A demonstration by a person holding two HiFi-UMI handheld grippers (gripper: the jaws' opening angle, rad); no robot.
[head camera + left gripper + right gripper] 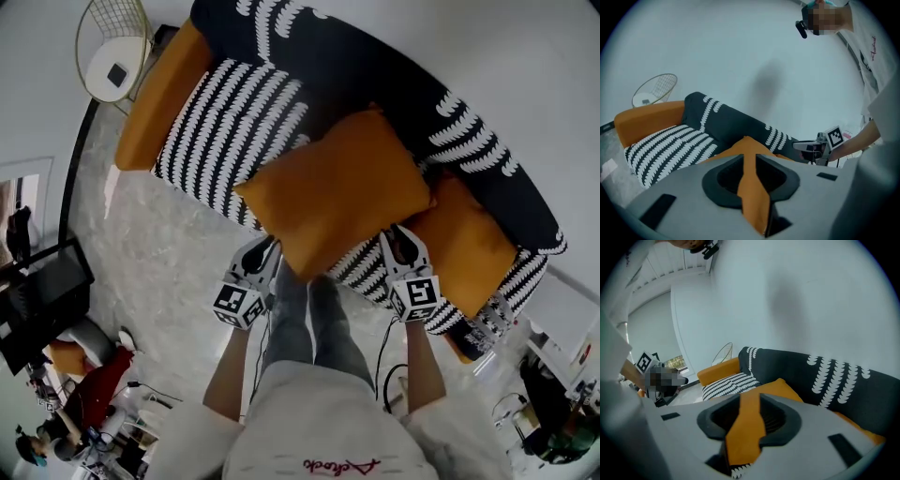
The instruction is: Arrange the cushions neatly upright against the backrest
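A large orange cushion (333,187) hangs tilted over the striped seat (225,122) of the sofa, its far edge toward the dark backrest (375,66). My left gripper (265,255) is shut on its near left corner, and the orange fabric (749,146) runs pinched between the jaws of that gripper (752,180). My right gripper (398,239) is shut on the near right corner, where orange cloth (780,386) is likewise clamped in its jaws (746,425). A second orange cushion (469,246) lies flat on the seat at the right, partly under the first.
The sofa has an orange armrest (164,94) at its left end, with a round wire side table (112,47) beyond it. My legs (309,319) stand on the marble floor (159,244) right at the sofa's front edge. People and equipment (56,375) sit at lower left.
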